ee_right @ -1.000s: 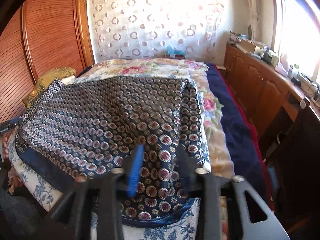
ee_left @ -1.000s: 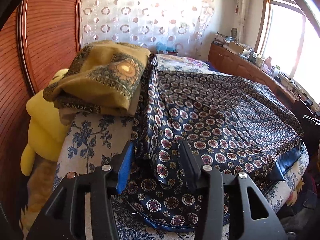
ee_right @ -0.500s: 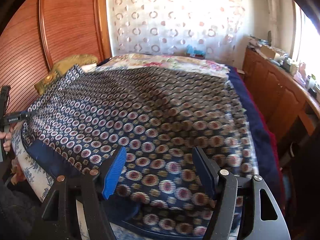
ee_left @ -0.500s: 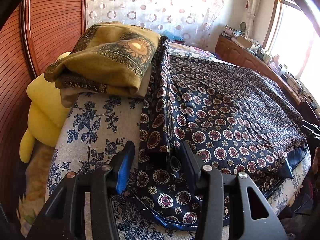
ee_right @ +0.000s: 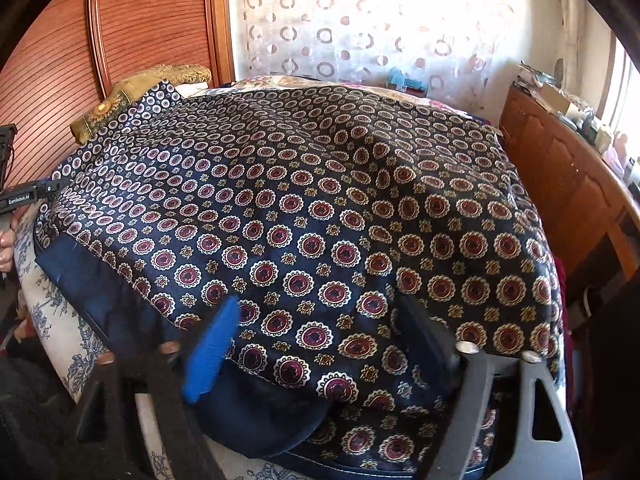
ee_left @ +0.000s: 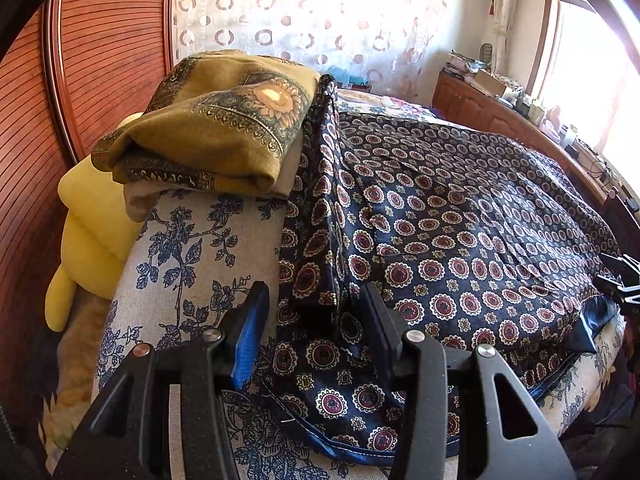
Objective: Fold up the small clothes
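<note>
Both pairs of fingers stand spread with nothing clamped between them: the left gripper (ee_left: 316, 320) hovers over the near left corner of the navy patterned garment (ee_left: 460, 232), and the right gripper (ee_right: 316, 344) straddles a near edge fold of the same cloth (ee_right: 320, 216) without pinching it, as far as the blur allows. That garment lies spread across the bed, on the blue-and-white floral cover (ee_left: 192, 248), with a raised ridge of doubled fabric running from the left gripper toward the far side and a plain navy lining turned up along the near edge in the right wrist view. The folding looks barely begun: one side strip seems turned in, the body is still wide and flat, and the main folds remain. Open room is uneven. To the left, the ochre folded cloth (ee_left: 216, 120) touches the garment's far left edge, and a yellow plush toy (ee_left: 92, 220) sits against the wooden wardrobe (ee_left: 92, 52), so a leftward sweep would crowd. To the right, the cloth hangs near the bed's edge beside a wooden cabinet (ee_right: 568, 184). Free space lies mostly toward the far side, before the curtain (ee_right: 380, 28).
</note>
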`<control>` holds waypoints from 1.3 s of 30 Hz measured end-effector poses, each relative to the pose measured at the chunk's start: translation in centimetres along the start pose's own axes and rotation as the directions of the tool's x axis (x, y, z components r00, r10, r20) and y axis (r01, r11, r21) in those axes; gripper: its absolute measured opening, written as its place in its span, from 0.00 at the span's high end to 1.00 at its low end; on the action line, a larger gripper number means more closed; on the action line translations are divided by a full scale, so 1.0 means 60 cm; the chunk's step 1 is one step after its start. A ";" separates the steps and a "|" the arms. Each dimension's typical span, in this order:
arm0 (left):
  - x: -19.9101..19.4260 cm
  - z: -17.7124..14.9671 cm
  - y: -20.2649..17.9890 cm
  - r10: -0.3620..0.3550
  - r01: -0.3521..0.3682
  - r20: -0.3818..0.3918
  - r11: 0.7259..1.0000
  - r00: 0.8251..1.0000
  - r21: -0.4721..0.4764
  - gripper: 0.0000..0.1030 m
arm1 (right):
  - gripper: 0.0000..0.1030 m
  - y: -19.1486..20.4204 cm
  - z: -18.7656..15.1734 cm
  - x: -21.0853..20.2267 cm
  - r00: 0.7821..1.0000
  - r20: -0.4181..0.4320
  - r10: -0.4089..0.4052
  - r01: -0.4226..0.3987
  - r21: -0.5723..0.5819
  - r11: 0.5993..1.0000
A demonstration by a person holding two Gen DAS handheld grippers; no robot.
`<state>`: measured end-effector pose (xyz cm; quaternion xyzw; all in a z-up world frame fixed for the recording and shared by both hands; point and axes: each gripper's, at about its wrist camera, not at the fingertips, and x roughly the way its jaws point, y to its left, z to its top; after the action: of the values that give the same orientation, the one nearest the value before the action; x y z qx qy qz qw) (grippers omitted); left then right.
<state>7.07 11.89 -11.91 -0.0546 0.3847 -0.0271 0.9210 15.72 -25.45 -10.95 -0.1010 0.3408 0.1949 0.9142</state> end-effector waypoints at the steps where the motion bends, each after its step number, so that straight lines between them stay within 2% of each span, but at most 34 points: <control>1: 0.000 0.000 0.001 -0.001 0.001 0.001 1.000 1.000 0.000 0.53 | 0.10 0.001 0.000 0.002 1.000 -0.005 -0.005 0.005 -0.002 1.000; 4: 0.000 0.000 0.003 -0.005 0.005 0.002 1.000 1.000 -0.005 0.53 | 0.01 0.005 0.001 0.009 0.999 -0.032 -0.015 0.015 0.009 1.000; 18: -0.023 -0.020 0.016 -0.014 0.014 0.000 0.999 1.000 -0.046 0.53 | 0.00 0.003 0.000 0.002 0.999 -0.030 -0.018 0.018 0.017 1.000; 22: -0.024 -0.021 0.015 -0.035 0.036 0.007 0.998 0.999 -0.059 0.54 | 0.00 0.001 -0.001 0.000 0.999 -0.030 -0.016 0.017 0.017 1.000; 26: -0.016 -0.011 0.019 -0.057 0.057 0.007 0.996 0.998 -0.075 0.67 | 0.00 -0.001 -0.001 0.000 0.999 -0.030 -0.015 0.016 0.016 1.000; 27: -0.014 -0.009 0.019 -0.062 0.062 0.006 0.995 0.998 -0.079 0.78 | 0.00 0.000 -0.001 0.000 0.999 -0.030 -0.015 0.016 0.016 1.000; 30: -0.010 -0.008 0.018 -0.103 0.102 -0.001 0.991 0.995 -0.087 0.96 | 0.00 -0.001 -0.001 0.000 0.999 -0.030 -0.015 0.015 0.016 1.000; 35: -0.036 0.006 -0.009 -0.135 0.138 0.064 0.990 0.989 -0.042 0.96 | 0.00 -0.001 0.000 0.000 0.999 -0.032 -0.013 0.013 0.012 1.000; 39: -0.058 0.040 -0.040 -0.186 0.188 0.108 0.982 0.977 -0.006 0.97 | 0.01 -0.003 0.004 0.000 0.999 -0.033 -0.024 0.024 0.008 1.000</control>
<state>6.29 10.04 -7.50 -0.0996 0.3281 -0.1076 0.9332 15.92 -25.51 -10.76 -0.1044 0.3555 0.1807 0.9111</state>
